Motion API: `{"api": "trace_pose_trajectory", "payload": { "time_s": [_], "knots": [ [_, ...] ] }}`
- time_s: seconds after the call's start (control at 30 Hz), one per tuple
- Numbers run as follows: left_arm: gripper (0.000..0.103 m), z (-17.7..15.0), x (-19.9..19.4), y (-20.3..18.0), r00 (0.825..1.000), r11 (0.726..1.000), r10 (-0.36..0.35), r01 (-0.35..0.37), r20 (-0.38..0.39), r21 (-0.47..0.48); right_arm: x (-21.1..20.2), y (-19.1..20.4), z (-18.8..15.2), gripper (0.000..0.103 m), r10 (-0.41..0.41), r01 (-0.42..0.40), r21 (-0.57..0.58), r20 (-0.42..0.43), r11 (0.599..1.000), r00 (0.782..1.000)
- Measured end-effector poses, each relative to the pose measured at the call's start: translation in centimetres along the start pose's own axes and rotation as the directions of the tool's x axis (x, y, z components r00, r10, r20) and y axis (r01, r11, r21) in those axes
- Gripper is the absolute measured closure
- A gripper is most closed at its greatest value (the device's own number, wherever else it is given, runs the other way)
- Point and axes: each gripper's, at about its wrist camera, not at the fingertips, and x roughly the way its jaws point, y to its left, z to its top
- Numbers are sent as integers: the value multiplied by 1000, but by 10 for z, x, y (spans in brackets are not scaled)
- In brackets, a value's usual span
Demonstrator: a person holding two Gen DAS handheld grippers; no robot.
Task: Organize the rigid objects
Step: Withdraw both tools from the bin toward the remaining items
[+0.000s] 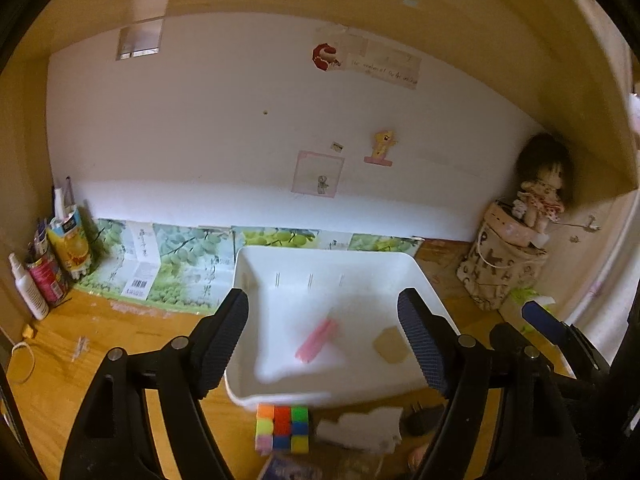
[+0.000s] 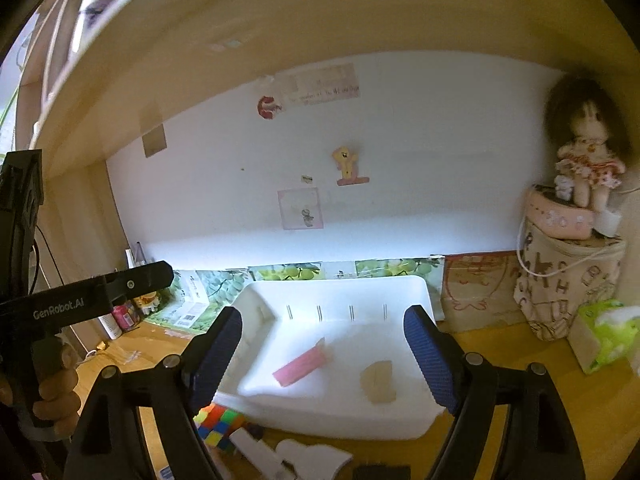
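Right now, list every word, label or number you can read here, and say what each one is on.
"GenRobot.AI": white lettering on the left hand-held gripper, seen from the right wrist.
Wall note: a handwritten line, too blurred to read.
Grape-print box: printed characters and a barcode, too small to read.
Carton and can on the left: labels too blurred to read.
Patterned bag: scattered letters, not readable as words.

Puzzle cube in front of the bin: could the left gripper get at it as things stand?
Probably yes. The puzzle cube sits uncovered on the desk, just outside the white bin, and the left gripper hangs open and empty above it.
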Motion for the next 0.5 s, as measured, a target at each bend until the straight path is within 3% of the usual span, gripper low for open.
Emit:
{"api": "trace_pose_trajectory", "payload": {
  "time_s": [0.5],
  "knots": [
    [21,-46,-70,28,1000,997,-14,14,-8,-78,-86,44,-50,16,-90,90,-15,17,996,996]
  ]
}}
